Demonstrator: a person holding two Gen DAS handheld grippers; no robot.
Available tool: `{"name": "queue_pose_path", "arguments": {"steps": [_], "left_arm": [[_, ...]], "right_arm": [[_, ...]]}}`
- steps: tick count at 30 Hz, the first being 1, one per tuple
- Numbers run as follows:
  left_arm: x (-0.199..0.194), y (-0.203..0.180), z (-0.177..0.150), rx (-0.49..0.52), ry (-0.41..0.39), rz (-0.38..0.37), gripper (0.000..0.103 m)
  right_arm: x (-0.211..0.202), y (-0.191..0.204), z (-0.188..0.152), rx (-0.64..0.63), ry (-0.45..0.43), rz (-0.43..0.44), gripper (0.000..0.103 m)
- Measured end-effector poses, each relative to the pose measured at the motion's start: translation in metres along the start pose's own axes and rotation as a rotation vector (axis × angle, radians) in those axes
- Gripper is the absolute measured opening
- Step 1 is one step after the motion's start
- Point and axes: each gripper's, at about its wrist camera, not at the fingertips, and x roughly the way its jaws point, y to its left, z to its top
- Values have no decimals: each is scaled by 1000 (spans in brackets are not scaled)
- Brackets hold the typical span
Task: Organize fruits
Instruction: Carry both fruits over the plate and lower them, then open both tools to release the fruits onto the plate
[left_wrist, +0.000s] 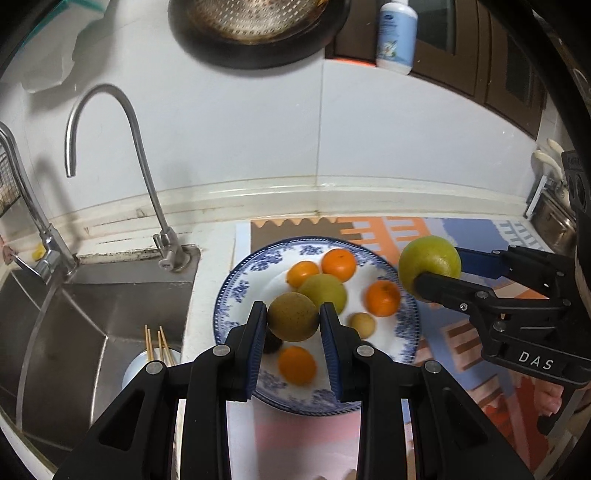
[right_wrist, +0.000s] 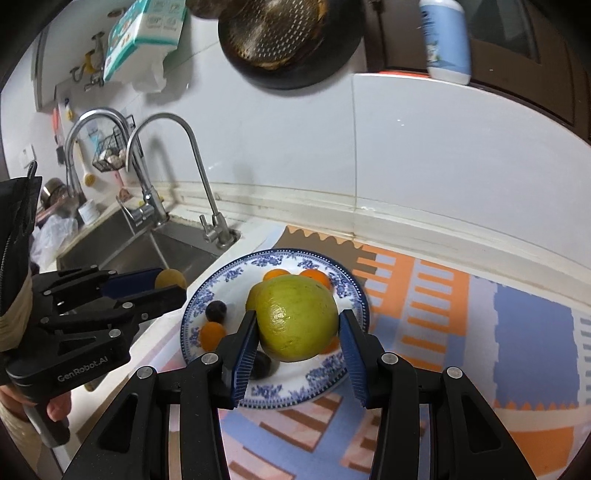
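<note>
Two hand-held grippers above a blue-patterned plate of fruit on a counter mat, beside the sink. The left gripper pinches a brownish round fruit between its blue pads, just above the plate's near side. The right gripper clamps a large green citrus across its widest part; in the left view it hangs over the plate's right rim. Left on the plate: several small oranges, a second green fruit, a small tan fruit and a dark one. The citrus looks heavy, firm and waxy, likely to slip unless held at its equator; the oranges seem lighter and softer, bruising under a hard squeeze, so a gentle hold across the middle suits them.
</note>
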Motion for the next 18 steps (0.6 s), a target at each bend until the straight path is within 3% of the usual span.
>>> {"name": "queue_pose_path", "arguments": {"steps": [16,18], "left_arm": [[74,20,2,33,97,-60,29],[75,20,1,35,106,-79,34]], "right_arm": [[58,-1,7,-1,87,-41,45],[60,0,6,4,96,-32,45]]}}
